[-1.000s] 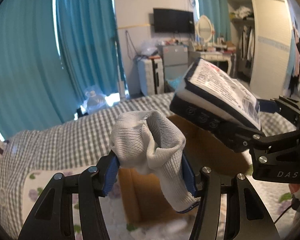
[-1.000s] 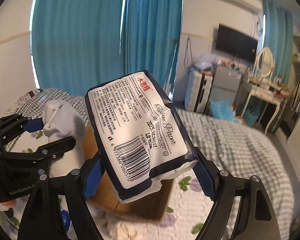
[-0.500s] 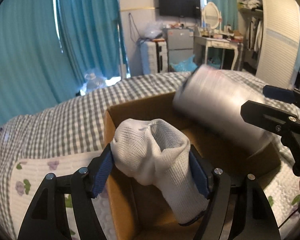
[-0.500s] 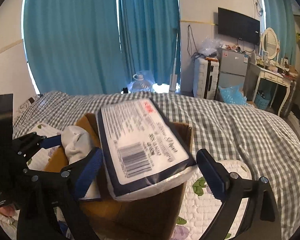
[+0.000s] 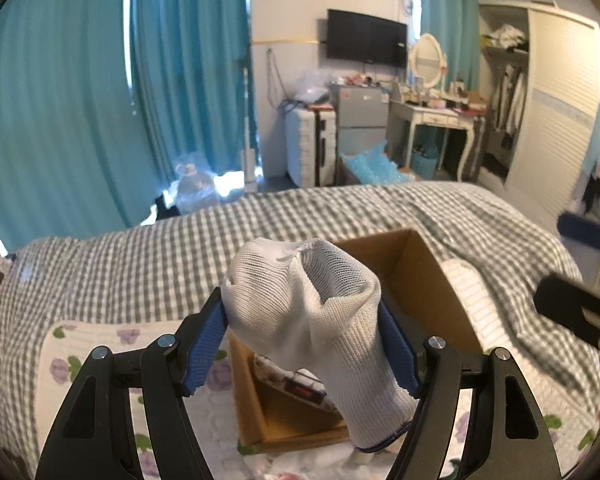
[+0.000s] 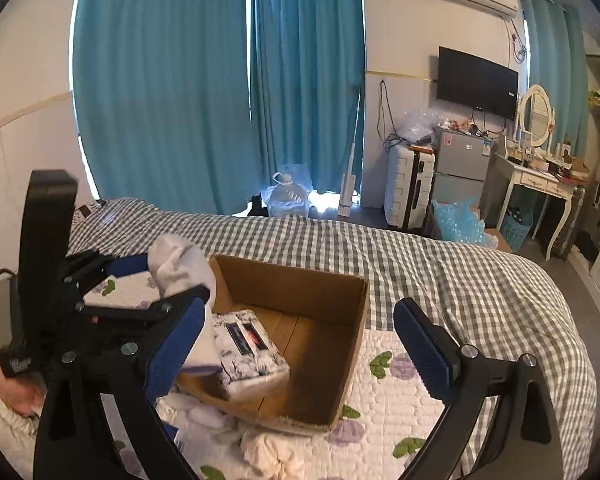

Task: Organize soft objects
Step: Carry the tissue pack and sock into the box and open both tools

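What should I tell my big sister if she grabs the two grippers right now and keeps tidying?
Left gripper: shut on the white glove, held over the cardboard box.
Right gripper: open, holding nothing, above the box.
Done: the tissue pack lies inside the box.
Left: drop the glove in; then probably the cream cloth on the quilt in front of the box.

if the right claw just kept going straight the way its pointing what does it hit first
Probably the cardboard box: the open right claw points into its opening, where the tissue pack lies left of centre. Depth is unclear, so it might reach the box floor or far wall first.
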`<state>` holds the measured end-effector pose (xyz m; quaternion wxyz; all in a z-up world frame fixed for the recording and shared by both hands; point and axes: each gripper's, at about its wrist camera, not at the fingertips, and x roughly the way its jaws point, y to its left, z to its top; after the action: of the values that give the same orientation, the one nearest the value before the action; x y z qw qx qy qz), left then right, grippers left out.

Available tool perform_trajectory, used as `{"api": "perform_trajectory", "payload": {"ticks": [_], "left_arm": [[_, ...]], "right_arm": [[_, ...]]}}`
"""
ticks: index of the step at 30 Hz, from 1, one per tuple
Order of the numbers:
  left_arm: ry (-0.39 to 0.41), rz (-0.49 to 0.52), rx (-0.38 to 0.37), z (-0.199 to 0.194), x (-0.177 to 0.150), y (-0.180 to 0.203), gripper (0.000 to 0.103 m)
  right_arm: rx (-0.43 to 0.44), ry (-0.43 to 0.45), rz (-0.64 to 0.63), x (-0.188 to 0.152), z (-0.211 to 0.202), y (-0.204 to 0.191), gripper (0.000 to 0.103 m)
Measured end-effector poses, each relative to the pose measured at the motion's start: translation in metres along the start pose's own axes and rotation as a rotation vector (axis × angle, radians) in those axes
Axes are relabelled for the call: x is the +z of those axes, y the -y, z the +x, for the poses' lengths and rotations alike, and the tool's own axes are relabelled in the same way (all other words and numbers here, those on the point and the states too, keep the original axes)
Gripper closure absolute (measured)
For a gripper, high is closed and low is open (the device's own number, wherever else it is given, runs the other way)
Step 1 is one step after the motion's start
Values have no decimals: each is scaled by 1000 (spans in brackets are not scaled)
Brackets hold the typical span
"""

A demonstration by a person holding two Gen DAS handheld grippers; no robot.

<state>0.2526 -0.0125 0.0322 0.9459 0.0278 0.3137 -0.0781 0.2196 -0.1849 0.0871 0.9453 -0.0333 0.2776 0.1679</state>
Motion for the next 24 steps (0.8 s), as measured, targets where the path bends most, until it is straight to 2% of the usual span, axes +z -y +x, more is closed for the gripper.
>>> {"api": "perform_trajectory", "payload": {"ticks": [5, 9, 12, 15, 20, 24], "left_arm": [[35, 5, -62, 2, -9, -2, 30], [48, 25, -35, 14, -18, -3, 30], [44, 33, -62, 25, -24, -4, 31], [60, 80, -66, 30, -29, 0, 30], [100, 136, -64, 36, -34, 7, 30], [115, 135, -80, 40, -35, 3, 30]], "right_arm": [[35, -22, 23, -6, 9, 5, 7], [34, -21, 28, -12, 24, 7, 7], [47, -36, 25, -14, 41, 6, 7], [80, -63, 4, -13, 61, 3, 7], [189, -143, -17, -6, 95, -10, 7], [153, -199, -26, -2, 124, -14, 7]]}}
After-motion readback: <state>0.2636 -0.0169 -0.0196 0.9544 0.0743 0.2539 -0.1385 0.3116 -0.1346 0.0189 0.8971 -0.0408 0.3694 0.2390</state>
